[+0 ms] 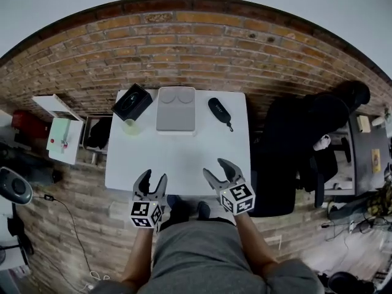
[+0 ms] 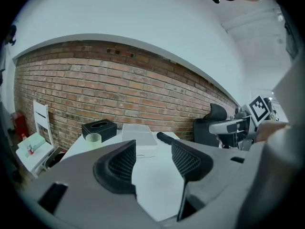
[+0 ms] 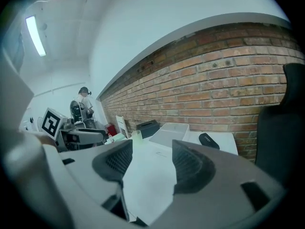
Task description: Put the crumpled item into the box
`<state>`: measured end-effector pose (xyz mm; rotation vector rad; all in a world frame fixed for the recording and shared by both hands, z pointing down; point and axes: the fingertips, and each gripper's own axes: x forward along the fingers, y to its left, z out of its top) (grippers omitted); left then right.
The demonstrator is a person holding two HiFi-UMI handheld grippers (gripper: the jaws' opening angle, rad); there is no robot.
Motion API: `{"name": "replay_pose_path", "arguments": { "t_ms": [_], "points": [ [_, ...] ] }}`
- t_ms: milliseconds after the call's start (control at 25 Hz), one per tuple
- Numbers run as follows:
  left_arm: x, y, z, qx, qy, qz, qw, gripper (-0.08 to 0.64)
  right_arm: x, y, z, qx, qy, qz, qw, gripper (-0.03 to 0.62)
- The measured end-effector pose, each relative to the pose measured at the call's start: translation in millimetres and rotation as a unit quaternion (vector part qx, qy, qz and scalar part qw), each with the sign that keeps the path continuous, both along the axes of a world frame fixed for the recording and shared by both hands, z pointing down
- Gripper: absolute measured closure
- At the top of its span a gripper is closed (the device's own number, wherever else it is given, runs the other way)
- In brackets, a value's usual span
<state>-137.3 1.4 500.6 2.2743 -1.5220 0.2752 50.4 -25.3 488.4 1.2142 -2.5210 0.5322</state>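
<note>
I am holding left gripper (image 1: 153, 176) and right gripper (image 1: 215, 167) open, empty, at the near edge of the surface (image 1: 184, 155) | box (image 1: 176, 109) is lying ahead at the far edge, between both, left slightly nearer, long axis running away from me | I am seeing no crumpled item.

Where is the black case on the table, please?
In the head view, the black case lies far right on the table, beside the grey box.
</note>
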Motion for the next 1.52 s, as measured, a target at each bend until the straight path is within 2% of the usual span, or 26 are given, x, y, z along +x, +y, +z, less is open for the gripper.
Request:
{"name": "replay_pose_path", "arguments": {
  "t_ms": [200,600,1200,1320,1400,1440,1520],
  "points": [
    [20.6,21.0,-14.9,0.015,-0.009,-0.013,0.9998,0.341,14.8,14.4,0.9,0.003,0.001,-0.027,1.0,0.327],
    [42.2,57.0,-22.4,0.012,-0.013,-0.039,0.9991,0.341,27.5,29.4,2.5,0.012,0.003,-0.06,0.998,0.33],
    [-2.5,58.3,-40.2,0.037,-0.021,-0.027,0.9987,0.341,7.5,28.3,-19.0,0.029,0.002,-0.024,0.999,0.332],
    [-13.7,60.6,-43.8,0.037,-0.022,-0.03,0.9986,0.341,7.5,25.1,-20.4,0.026,0.0,-0.003,1.0,0.379],
    [-21.5,62.4,-44.3,0.039,-0.023,-0.036,0.9983,0.349,9.8,24.8,-14.5,0.012,-0.005,0.017,1.0,0.45],
    [-26.2,62.8,-44.0,0.038,-0.024,-0.042,0.9981,0.369,11.0,24.9,-12.6,0.007,-0.009,0.027,1.0,0.478],
    [-36.3,62.3,-43.8,0.034,-0.028,-0.053,0.9976,0.463,10.1,25.8,-12.0,0.004,-0.01,0.037,0.999,0.523]
  ]
}}
